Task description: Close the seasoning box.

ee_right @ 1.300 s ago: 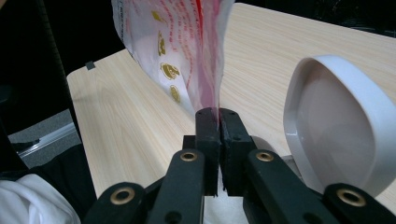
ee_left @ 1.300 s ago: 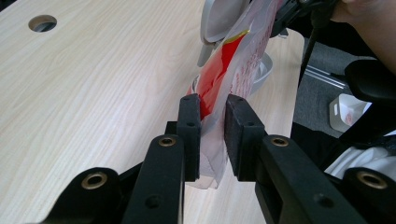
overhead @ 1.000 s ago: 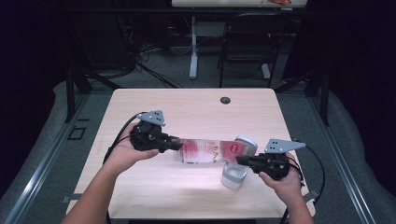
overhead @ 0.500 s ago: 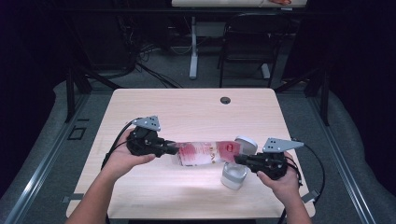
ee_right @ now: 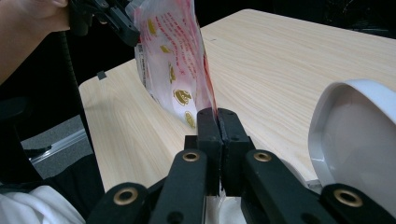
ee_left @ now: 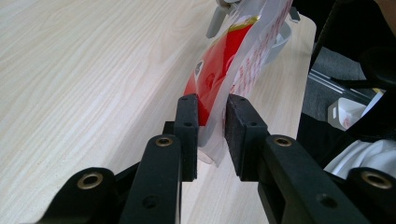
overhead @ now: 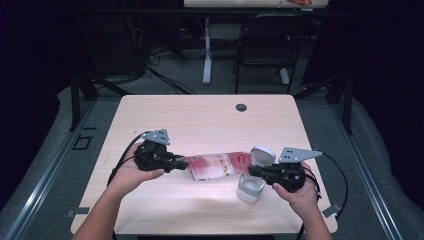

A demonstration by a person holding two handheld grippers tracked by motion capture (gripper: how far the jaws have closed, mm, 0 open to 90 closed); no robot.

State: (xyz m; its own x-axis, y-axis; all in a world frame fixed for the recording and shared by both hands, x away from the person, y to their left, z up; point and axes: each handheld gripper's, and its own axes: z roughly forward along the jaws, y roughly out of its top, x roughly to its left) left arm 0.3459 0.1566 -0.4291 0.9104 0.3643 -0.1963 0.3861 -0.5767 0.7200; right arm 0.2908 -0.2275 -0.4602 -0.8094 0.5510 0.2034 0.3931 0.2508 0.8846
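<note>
A red and clear plastic bag (overhead: 215, 166) hangs stretched between my two grippers, just above the wooden table (overhead: 200, 120). My left gripper (overhead: 182, 164) is shut on the bag's left end; in the left gripper view the bag (ee_left: 233, 56) fills the gap between the jaws (ee_left: 212, 105). My right gripper (overhead: 251, 171) is shut tight on the other end, with the bag (ee_right: 175, 56) rising from its jaws (ee_right: 217, 114). A white round container (overhead: 250, 189) stands under the right gripper, its hinged lid (overhead: 262, 152) open and upright.
A dark cable hole (overhead: 241, 107) sits near the table's far edge. The white lid (ee_right: 355, 135) stands close to the right of the right jaws. A chair (overhead: 265, 45) and a table leg (overhead: 206, 50) stand on the floor beyond.
My left gripper has come down and towards the person with its end of the bag, so the bag lies lower. The right gripper and container have hardly moved.
</note>
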